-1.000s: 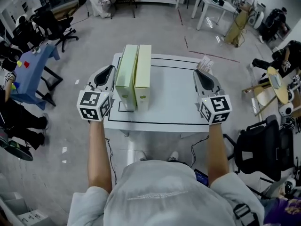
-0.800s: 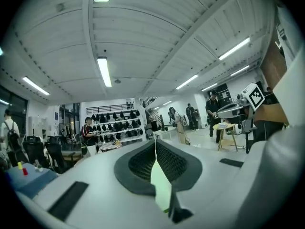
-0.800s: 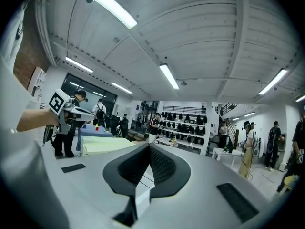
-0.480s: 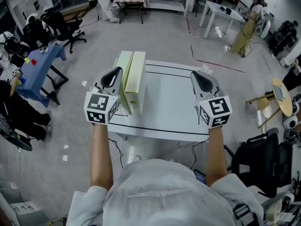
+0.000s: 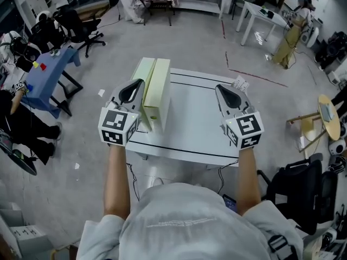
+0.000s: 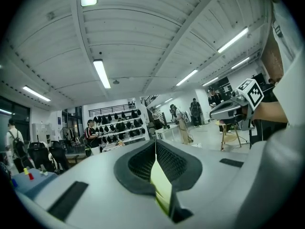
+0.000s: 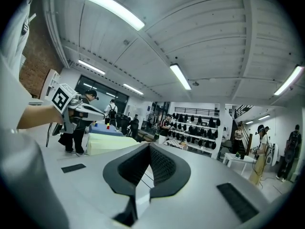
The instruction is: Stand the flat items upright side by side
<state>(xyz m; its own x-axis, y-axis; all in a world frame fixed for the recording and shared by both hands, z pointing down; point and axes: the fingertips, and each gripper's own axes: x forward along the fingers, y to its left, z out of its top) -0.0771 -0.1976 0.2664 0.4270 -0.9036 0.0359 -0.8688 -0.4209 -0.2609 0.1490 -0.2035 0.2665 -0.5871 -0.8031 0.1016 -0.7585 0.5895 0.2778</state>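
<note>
Two flat pale green boxes [image 5: 143, 75] [image 5: 158, 85] stand upright side by side on the left part of the white table [image 5: 195, 123]. My left gripper [image 5: 134, 87] is shut and empty, level, its tip overlapping the near left side of the left box; whether it touches I cannot tell. In the left gripper view its jaws [image 6: 156, 144] meet, with a green sliver of box [image 6: 161, 187] behind the slit. My right gripper [image 5: 222, 92] is shut and empty over the table's right side, well apart from the boxes. The right gripper view [image 7: 149, 149] shows the boxes [image 7: 107, 142] to its left.
A small paper item [image 5: 239, 83] lies at the table's far right corner. A blue table [image 5: 49, 72] and office chairs [image 5: 76, 23] stand to the left, a white table [image 5: 265, 12] far back right, a round stool [image 5: 328, 110] and a black chair [image 5: 295, 191] to the right.
My left gripper has moved right, from off the table's left edge up against the left box. The right gripper has stayed about where it was. The boxes have not moved.
</note>
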